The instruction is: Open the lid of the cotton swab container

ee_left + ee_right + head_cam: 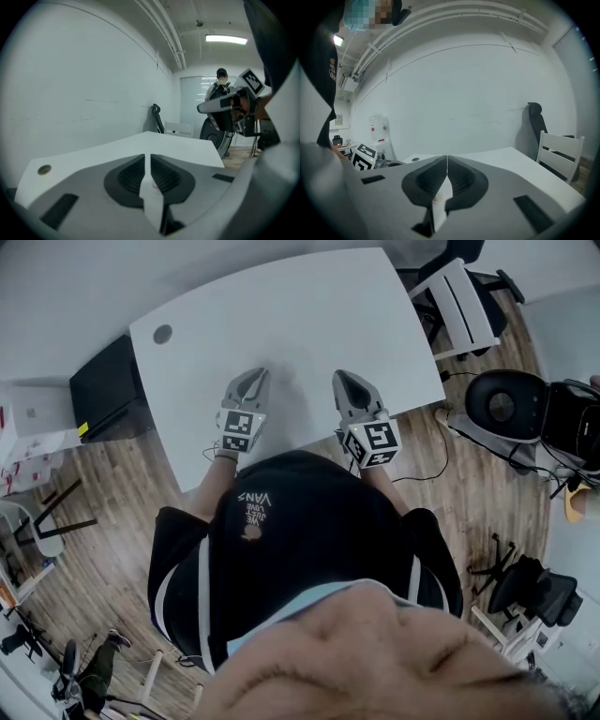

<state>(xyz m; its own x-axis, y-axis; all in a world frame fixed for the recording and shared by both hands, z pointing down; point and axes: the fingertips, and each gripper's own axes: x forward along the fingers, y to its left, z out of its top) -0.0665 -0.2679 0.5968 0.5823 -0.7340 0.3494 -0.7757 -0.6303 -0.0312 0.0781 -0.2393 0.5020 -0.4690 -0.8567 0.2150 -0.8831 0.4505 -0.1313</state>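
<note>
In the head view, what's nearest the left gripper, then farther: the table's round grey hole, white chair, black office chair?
From the left gripper:
1. Round grey hole, table's left corner.
2. White chair, past the table's right side.
3. Black office chair, floor, lower right.

Office, white desk [309, 324], swivel chairs [530, 592]

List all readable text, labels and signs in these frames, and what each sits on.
"VANS": on the person's black shirt, upside down in the head view.
Smaller print beside it: too small to read.
Red labels on the white unit by the wall: too small to read.
Marker cubes: square black-and-white patterns only, no letters.
</note>
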